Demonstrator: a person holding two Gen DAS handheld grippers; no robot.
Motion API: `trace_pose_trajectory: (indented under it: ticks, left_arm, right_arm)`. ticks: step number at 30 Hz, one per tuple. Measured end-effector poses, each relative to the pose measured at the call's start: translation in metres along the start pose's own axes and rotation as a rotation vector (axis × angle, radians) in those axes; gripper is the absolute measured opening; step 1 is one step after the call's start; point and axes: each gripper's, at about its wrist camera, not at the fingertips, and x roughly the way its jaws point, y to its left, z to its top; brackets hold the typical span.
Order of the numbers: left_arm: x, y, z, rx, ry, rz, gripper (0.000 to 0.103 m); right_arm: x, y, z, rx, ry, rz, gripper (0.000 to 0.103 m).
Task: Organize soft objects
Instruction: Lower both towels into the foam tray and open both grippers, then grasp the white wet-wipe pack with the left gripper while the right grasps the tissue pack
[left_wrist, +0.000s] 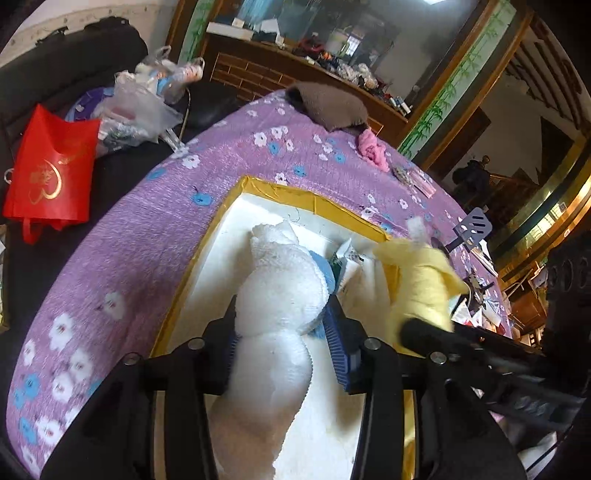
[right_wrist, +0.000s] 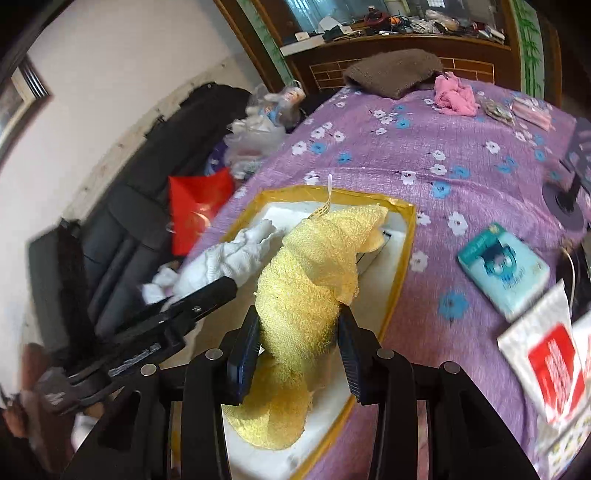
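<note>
Towels fill both sets of jaws. The left gripper (left_wrist: 286, 339) has its blue pads pressed on a white towel (left_wrist: 284, 280), pinching it at a narrow waist; the cloth bulges ahead of the pads and trails back beneath them. It is fluffy terry, bunched into a lumpy roll, with a blue patch showing on its right side. It hangs over the white inside of a box (left_wrist: 258, 184) with yellow edges, which lies on a purple flowered bedspread (left_wrist: 155, 229).

The right gripper (right_wrist: 299, 343) pinches a yellow towel (right_wrist: 314, 266) the same way, pads pressed on its middle. That towel is loosely woven and twisted, its front end flopping over the box's far right corner and its tail heaped on the box floor near the near edge.
</note>
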Motion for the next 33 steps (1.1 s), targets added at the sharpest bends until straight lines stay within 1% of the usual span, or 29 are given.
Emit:
trace_pose_trajectory:
  ticks: [2, 3, 5, 6, 7, 8, 9, 11, 13, 14, 15, 17, 19, 20, 21, 23, 25, 27, 30, 31, 33]
  left_arm:
    - [0.006, 0.002, 0.003, -0.018, 0.015, -0.024, 0.055]
    - [0.007, 0.004, 0.004, -0.033, 0.022, -0.037, 0.055]
    - [0.003, 0.009, 0.004, -0.054, 0.015, -0.071, 0.059]
    - [0.001, 0.011, 0.005, -0.068, 0.010, -0.086, 0.061]
    - [-0.001, 0.012, 0.005, -0.082, 0.006, -0.095, 0.063]
    - [-0.004, 0.014, 0.004, -0.094, 0.000, -0.099, 0.063]
    - [-0.009, 0.014, 0.003, -0.100, -0.010, -0.094, 0.063]
    - [-0.018, 0.010, 0.001, -0.094, -0.033, -0.077, 0.063]
    - [-0.028, 0.001, -0.004, -0.070, -0.059, -0.048, 0.063]
    - [-0.031, -0.004, -0.007, -0.057, -0.068, -0.046, 0.063]
    - [-0.035, -0.011, -0.010, -0.038, -0.077, -0.037, 0.063]
    - [-0.036, -0.025, -0.015, 0.010, -0.088, -0.007, 0.067]
    - [-0.033, -0.035, -0.018, 0.036, -0.077, 0.013, 0.067]
    - [-0.032, -0.038, -0.019, 0.038, -0.068, 0.003, 0.067]
    - [-0.034, -0.044, -0.022, 0.041, -0.062, -0.018, 0.067]
    - [-0.041, -0.056, -0.027, 0.058, -0.073, -0.032, 0.067]
    - [-0.050, -0.072, -0.037, 0.093, -0.093, -0.045, 0.067]
    - [-0.054, -0.090, -0.048, 0.131, -0.093, -0.055, 0.067]
    - [-0.046, -0.114, -0.065, 0.171, -0.046, -0.079, 0.067]
    - [-0.041, -0.124, -0.072, 0.187, -0.025, -0.087, 0.067]
    - [-0.032, -0.143, -0.084, 0.222, 0.012, -0.102, 0.067]
  right_arm:
    - [0.016, 0.002, 0.007, -0.015, 0.017, -0.045, 0.045]
    - [0.021, 0.001, 0.011, -0.014, 0.013, -0.059, 0.049]
    - [0.020, 0.007, 0.012, -0.003, -0.010, -0.047, 0.059]
    - [0.017, 0.006, 0.013, 0.001, -0.025, -0.042, 0.067]
    - [0.010, 0.007, 0.010, 0.000, -0.039, -0.039, 0.072]
    - [0.006, 0.007, 0.011, -0.007, -0.055, -0.039, 0.072]
    - [-0.008, 0.007, 0.004, -0.012, -0.065, -0.038, 0.072]
    - [-0.021, 0.003, -0.003, -0.006, -0.099, -0.042, 0.073]
    - [-0.038, -0.007, -0.017, 0.003, -0.126, -0.043, 0.074]
    - [-0.050, -0.014, -0.031, 0.003, -0.138, -0.049, 0.074]
    - [-0.058, -0.020, -0.038, 0.003, -0.152, -0.065, 0.075]
    - [-0.077, -0.033, -0.058, 0.001, -0.179, -0.103, 0.076]
    - [-0.093, -0.044, -0.078, -0.010, -0.200, -0.162, 0.077]
    - [-0.101, -0.051, -0.088, -0.014, -0.212, -0.197, 0.077]
    - [-0.116, -0.058, -0.099, -0.010, -0.229, -0.217, 0.077]
    - [-0.141, -0.079, -0.119, 0.025, -0.276, -0.244, 0.077]
    - [-0.164, -0.102, -0.137, 0.073, -0.315, -0.273, 0.083]
    - [-0.187, -0.130, -0.159, 0.141, -0.349, -0.321, 0.087]
    - [-0.207, -0.175, -0.190, 0.253, -0.358, -0.375, 0.087]
    - [-0.211, -0.187, -0.200, 0.289, -0.356, -0.384, 0.087]
    - [-0.217, -0.210, -0.215, 0.382, -0.347, -0.374, 0.088]
